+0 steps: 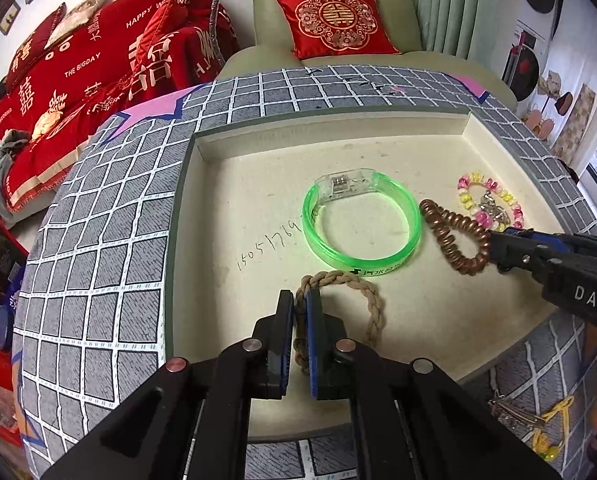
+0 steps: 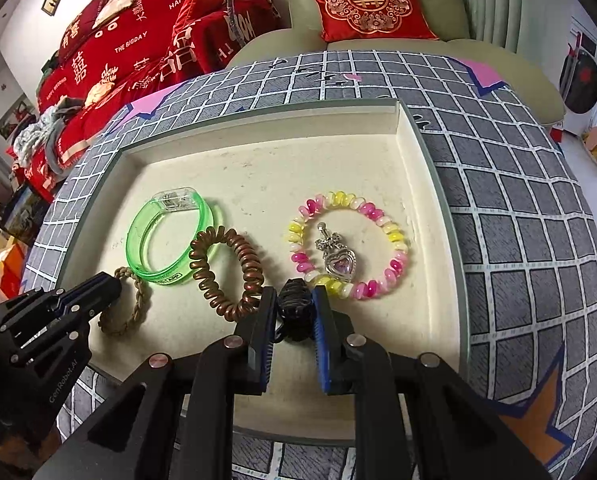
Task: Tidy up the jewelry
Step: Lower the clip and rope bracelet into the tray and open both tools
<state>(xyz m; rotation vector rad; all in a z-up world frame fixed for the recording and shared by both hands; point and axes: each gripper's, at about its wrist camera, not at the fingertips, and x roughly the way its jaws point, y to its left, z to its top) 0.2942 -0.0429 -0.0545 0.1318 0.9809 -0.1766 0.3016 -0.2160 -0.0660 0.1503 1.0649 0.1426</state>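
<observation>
Closest to the left wrist camera, the left gripper [image 1: 300, 306] is clamped on the near side of a tan braided rope bracelet [image 1: 372, 308], which lies on the cream floor of a shallow tray [image 1: 258, 184]. Beyond it rests a translucent green bangle [image 1: 412, 224] with a clear clasp, touching the rope loop. To its right sits a coiled copper-brown spiral bracelet [image 1: 444, 236].

Nearest the right wrist camera, the right gripper [image 2: 295, 300] has a dark, knotted black piece of jewelry [image 2: 296, 312] between its pads; whether they press on it I cannot tell. Just beyond lies a pink, yellow and white beaded bracelet [image 2: 390, 232] encircling a silver heart pendant [image 2: 338, 262]. Under the tray spreads a grey checked cloth [image 2: 518, 208].
</observation>
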